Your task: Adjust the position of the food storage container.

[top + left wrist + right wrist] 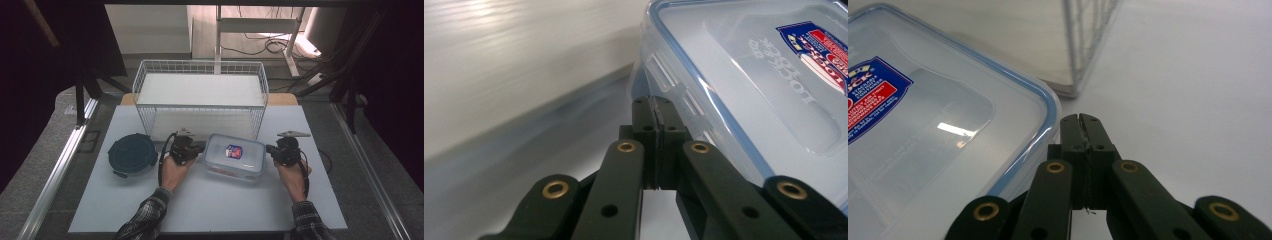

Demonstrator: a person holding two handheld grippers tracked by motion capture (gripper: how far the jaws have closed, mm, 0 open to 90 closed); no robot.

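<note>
We've got the left gripper and right gripper both clamped empty, flanking the lidded clear food container, nothing gripped, latches untouched yet.

My right claw rises from bottom edge, jaws pressed together, nothing between them. Tip sits just beside right edge of clear plastic container, at its blue-rimmed lid corner; contact unclear. Red-and-blue label on lid at far left. Wire basket corner stands beyond, on white bench.
</note>
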